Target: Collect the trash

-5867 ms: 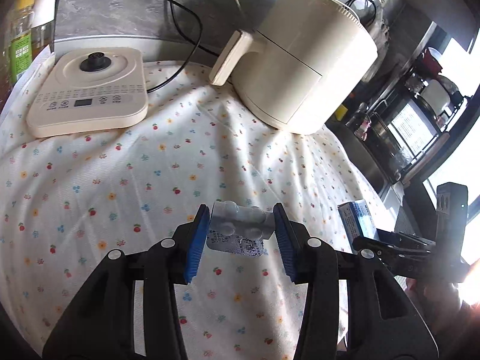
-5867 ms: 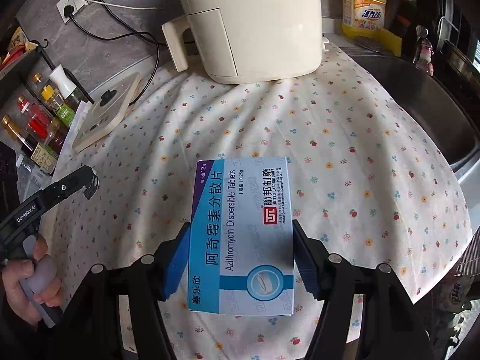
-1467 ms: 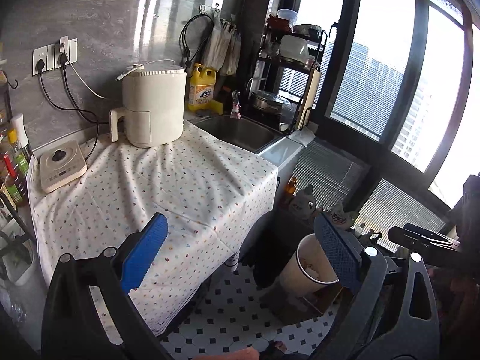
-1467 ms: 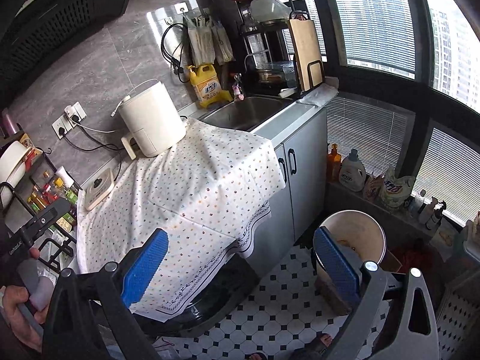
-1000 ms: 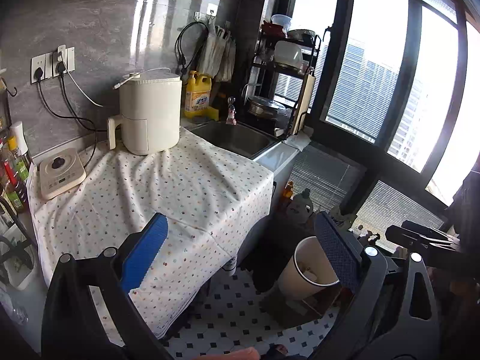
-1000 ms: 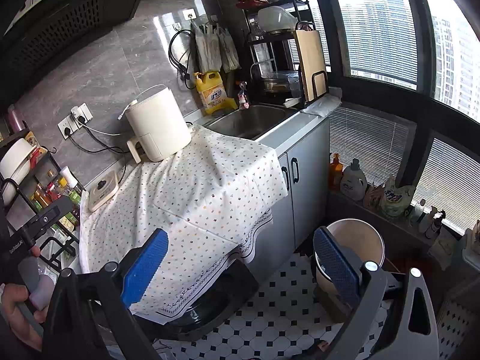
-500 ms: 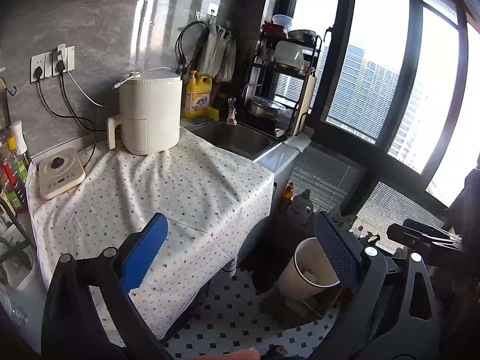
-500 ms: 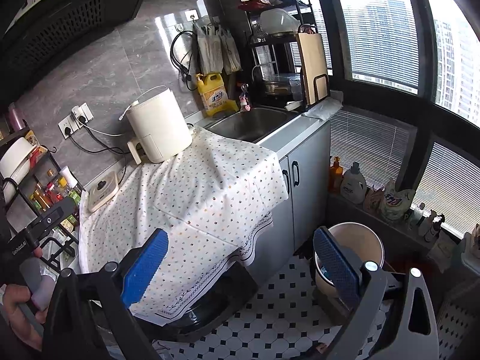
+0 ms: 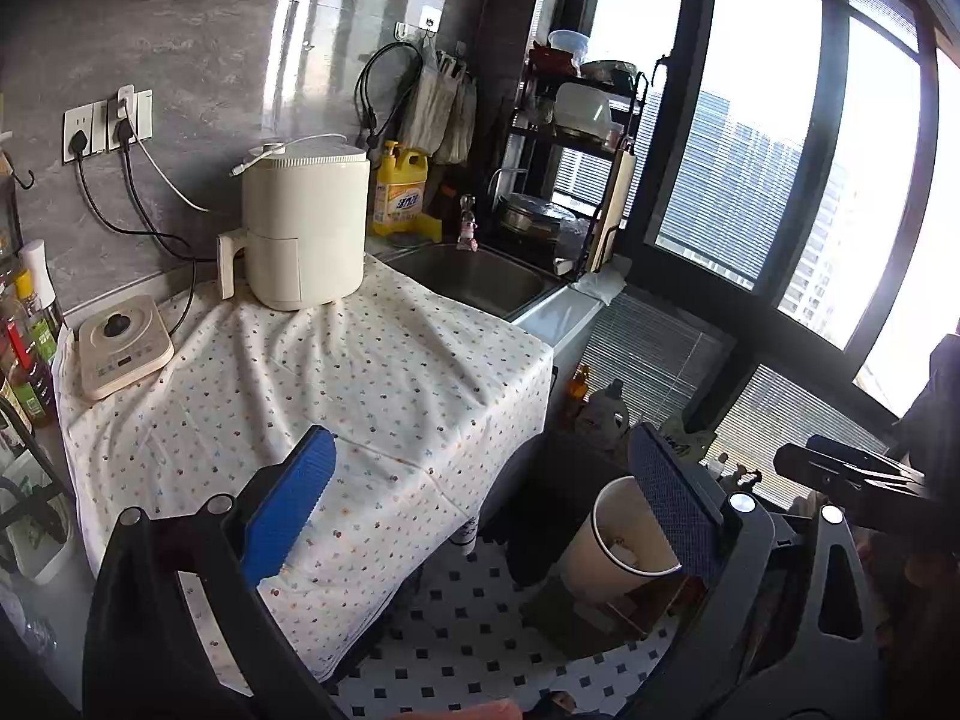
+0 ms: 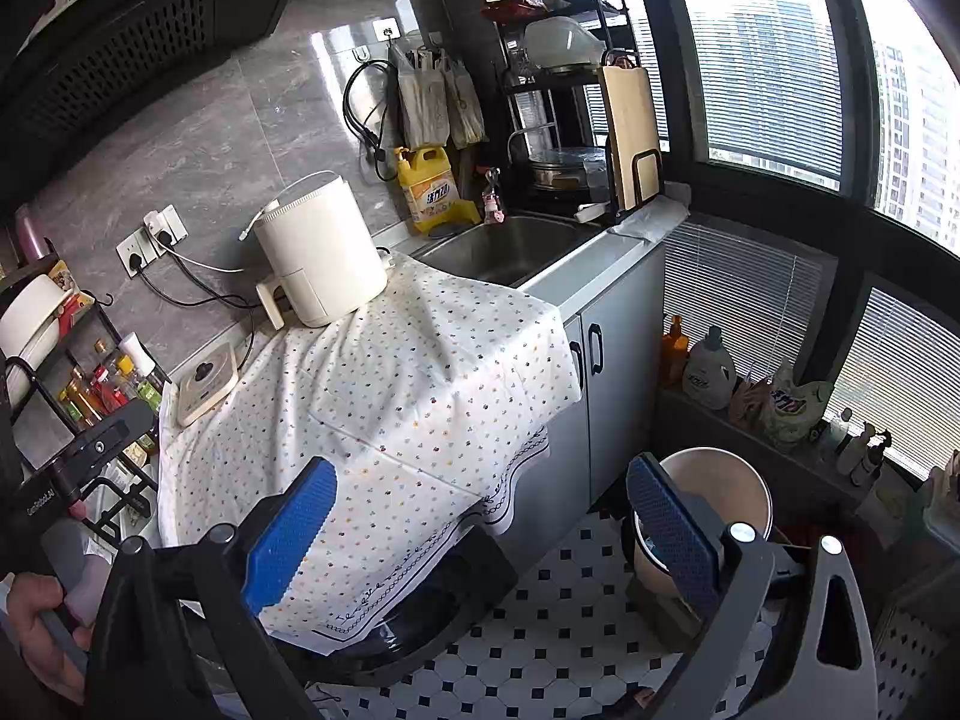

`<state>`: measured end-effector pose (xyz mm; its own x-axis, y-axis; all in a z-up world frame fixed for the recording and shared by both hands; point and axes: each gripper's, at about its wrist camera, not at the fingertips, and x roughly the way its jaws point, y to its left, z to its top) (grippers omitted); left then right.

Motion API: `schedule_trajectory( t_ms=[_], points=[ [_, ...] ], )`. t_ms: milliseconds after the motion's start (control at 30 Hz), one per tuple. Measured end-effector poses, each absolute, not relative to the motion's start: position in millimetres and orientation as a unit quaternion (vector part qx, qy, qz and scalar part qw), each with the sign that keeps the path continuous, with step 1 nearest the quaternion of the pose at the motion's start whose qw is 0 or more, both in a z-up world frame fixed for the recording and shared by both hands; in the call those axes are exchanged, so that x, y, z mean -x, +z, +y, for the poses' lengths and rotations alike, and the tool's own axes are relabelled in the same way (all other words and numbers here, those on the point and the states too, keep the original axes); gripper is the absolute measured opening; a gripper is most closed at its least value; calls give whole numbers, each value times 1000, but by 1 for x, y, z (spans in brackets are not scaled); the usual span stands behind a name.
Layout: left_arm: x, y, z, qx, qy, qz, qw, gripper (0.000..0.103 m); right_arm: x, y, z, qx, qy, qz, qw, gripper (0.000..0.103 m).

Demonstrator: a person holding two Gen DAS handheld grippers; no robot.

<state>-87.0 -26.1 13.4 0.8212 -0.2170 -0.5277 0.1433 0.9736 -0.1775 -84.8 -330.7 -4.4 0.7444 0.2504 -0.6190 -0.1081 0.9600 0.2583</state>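
Note:
My left gripper (image 9: 480, 498) is wide open and empty, held high and well back from the counter. My right gripper (image 10: 480, 516) is also wide open and empty. A beige trash bin (image 9: 606, 546) stands on the tiled floor at the lower right, with a pale scrap inside it. In the right wrist view the bin (image 10: 720, 480) sits partly behind my right fingertip. The floral cloth (image 9: 336, 384) on the counter shows no trash. The right gripper's body (image 9: 852, 474) shows at the right edge of the left wrist view.
A cream air fryer (image 9: 306, 240) and a small cooker (image 9: 120, 348) stand at the back of the cloth. A sink (image 9: 474, 282), yellow detergent jug (image 9: 402, 192) and dish rack (image 9: 570, 180) lie to the right. Bottles (image 10: 708, 366) line the windowsill. Condiment bottles (image 9: 30, 336) crowd the left.
5.9 s ago the left gripper held a blister pack and the right a medicine box over the cloth. Now both are open, empty and pulled back. Over the last second little has moved.

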Motion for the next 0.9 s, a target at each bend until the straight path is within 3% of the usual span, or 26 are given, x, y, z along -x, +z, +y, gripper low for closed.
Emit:
schedule_trajectory(
  t_ms=[900],
  points=[
    [90, 11, -27, 66, -94, 284, 952, 97, 79, -5, -333, -103, 96, 345, 928, 95]
  ],
)
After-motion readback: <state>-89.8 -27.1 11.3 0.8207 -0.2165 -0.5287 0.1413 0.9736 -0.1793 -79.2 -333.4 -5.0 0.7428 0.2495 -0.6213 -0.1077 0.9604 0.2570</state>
